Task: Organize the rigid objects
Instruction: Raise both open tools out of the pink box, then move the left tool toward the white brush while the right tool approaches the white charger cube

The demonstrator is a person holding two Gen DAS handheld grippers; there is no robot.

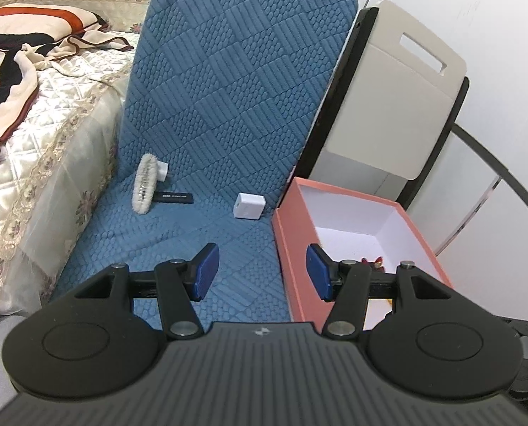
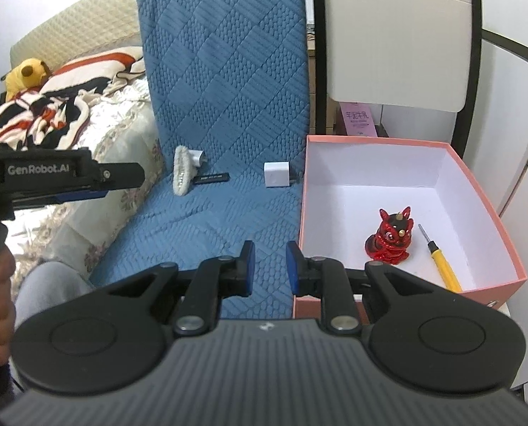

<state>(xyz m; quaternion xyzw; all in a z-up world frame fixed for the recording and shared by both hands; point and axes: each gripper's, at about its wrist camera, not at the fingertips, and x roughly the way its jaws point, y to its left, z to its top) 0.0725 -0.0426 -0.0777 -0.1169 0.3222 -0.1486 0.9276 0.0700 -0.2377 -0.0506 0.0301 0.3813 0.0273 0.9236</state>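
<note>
A pink box (image 2: 484,184) with a white inside stands at the right of the blue quilted seat (image 2: 207,220). In it are a red figurine (image 2: 390,239) and a yellow screwdriver (image 2: 441,266). On the seat lie a white charger cube (image 2: 277,174), a black stick (image 2: 212,178) and a white fluffy brush (image 2: 181,170). My left gripper (image 1: 262,271) is open and empty, above the seat at the box's (image 1: 288,234) left wall. My right gripper (image 2: 271,266) is open a little and empty, by the box's near left corner. The left gripper also shows from the side in the right wrist view (image 2: 61,181).
A bed with a quilted cover (image 1: 50,113) and a striped blanket (image 2: 47,106) lies to the left. A yellow plush toy (image 2: 27,72) sits on it. A beige folded chair (image 2: 398,35) leans behind the box. The seat back (image 1: 242,64) rises behind the objects.
</note>
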